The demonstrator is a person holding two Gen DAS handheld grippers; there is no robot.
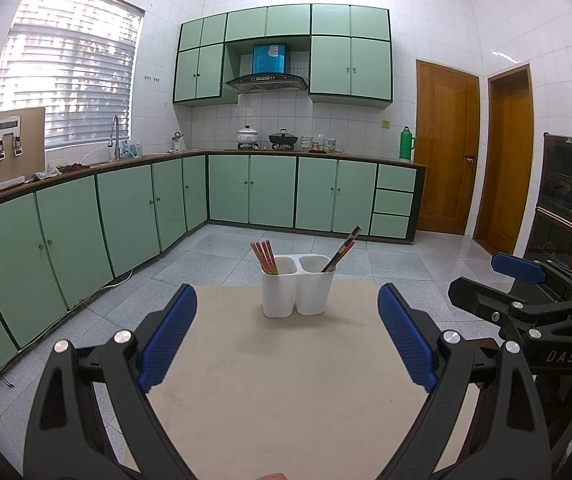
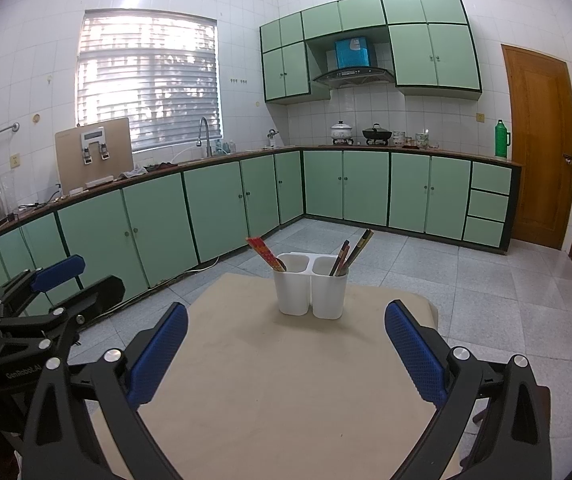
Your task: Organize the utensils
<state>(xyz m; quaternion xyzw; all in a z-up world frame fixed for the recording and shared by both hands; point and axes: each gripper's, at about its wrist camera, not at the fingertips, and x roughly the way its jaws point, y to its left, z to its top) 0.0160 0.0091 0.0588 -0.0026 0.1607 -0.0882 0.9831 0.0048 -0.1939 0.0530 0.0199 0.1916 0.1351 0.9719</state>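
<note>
Standing on a beige table (image 1: 286,400) in a green-cabinet (image 1: 126,216) kitchen, both grippers spread.

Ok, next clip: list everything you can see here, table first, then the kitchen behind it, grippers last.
utensil holder: 1, white, two compartments, far middle of the table
red chopsticks: a bunch, red, left compartment, leaning left
dark chopsticks: a few, dark brown, right compartment, leaning right
table: 1, beige top
base cabinets: a run along two walls, pale green
wall cabinets: a row, pale green, above the hood
range hood: 1, dark, blue box above it
pots: 2, one white and one black, on the stove
flask: 1, green, right end of the counter
faucet: 1, metal, under the window
doors: 2, brown wood, right wall
left gripper: black with blue pads, open, empty
right gripper: black with blue pads, open, empty
</note>
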